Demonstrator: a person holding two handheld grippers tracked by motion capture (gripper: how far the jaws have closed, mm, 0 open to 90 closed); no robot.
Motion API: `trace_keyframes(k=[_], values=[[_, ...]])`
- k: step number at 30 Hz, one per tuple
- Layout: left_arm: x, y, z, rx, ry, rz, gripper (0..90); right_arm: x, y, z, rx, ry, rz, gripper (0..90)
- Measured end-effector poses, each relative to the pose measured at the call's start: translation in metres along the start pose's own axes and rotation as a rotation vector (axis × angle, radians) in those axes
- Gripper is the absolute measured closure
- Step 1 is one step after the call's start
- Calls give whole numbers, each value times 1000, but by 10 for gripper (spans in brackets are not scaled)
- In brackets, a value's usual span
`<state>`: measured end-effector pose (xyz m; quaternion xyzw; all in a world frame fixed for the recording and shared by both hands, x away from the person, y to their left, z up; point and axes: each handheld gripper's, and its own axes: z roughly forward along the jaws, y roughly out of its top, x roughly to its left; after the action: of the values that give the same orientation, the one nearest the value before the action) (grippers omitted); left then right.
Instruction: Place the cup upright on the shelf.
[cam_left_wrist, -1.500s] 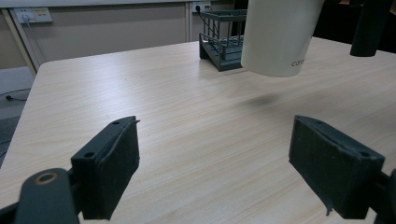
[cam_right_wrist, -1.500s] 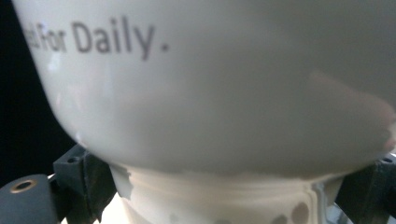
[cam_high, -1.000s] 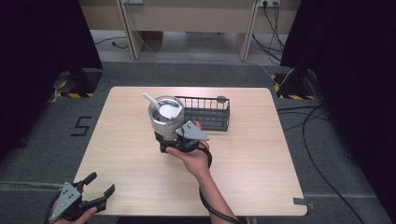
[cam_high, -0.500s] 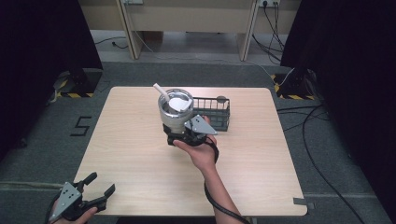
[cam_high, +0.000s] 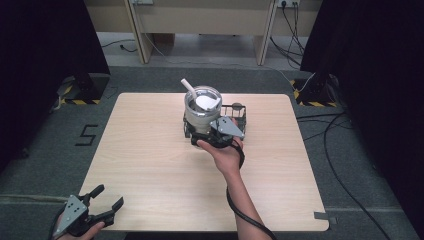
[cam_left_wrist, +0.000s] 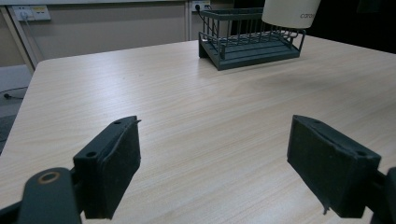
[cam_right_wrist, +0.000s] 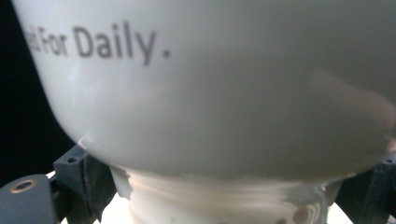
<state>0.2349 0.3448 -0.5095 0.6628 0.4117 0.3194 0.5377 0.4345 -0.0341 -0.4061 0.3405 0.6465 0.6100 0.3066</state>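
A pale wood-grain bench (cam_high: 150, 150) stands on grey carpet in a dim room. Black curtains hang at both sides, and a light wooden unit with a wall socket runs along the far wall. Yellow-and-black striped tape marks the floor by dark stands near the bench's two far corners, cables trail over the carpet on the right, and a figure "5" is taped to the floor on the left.

The right tongs (cam_high: 202, 136), held in a hand whose forearm reaches up from the near edge, sit past the middle of the bench. They pinch the narrow base of a white lidded cup (cam_high: 202, 107), which stands upright directly above them. A white straw (cam_high: 189, 89) leans out of the lid toward the far left. In the right gripper view the cup's pale wall, printed with grey letters ending "For Daily.", rises just over the jaws, which press on the clear ribbed base from either side.

Just beyond and to the right of these tongs, a dark wire basket (cam_left_wrist: 250, 39) rests on the bench; the cup hovers at its near left end.

The left tongs (cam_high: 106, 202) are at the near left corner of the bench, well apart from the cup, with the jaws spread wide and nothing between them. In the left gripper view, bare bench lies ahead of them, the basket far beyond.
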Motion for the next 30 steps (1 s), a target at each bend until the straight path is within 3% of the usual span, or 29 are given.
trace_keyframes(k=[13,30], values=[[0,-1,0,4,2,-3,168,-26,5,1,9,-79,11,96],[1,-1,1,6,6,-8,169,-51,18,5,-3,-141,21,96]])
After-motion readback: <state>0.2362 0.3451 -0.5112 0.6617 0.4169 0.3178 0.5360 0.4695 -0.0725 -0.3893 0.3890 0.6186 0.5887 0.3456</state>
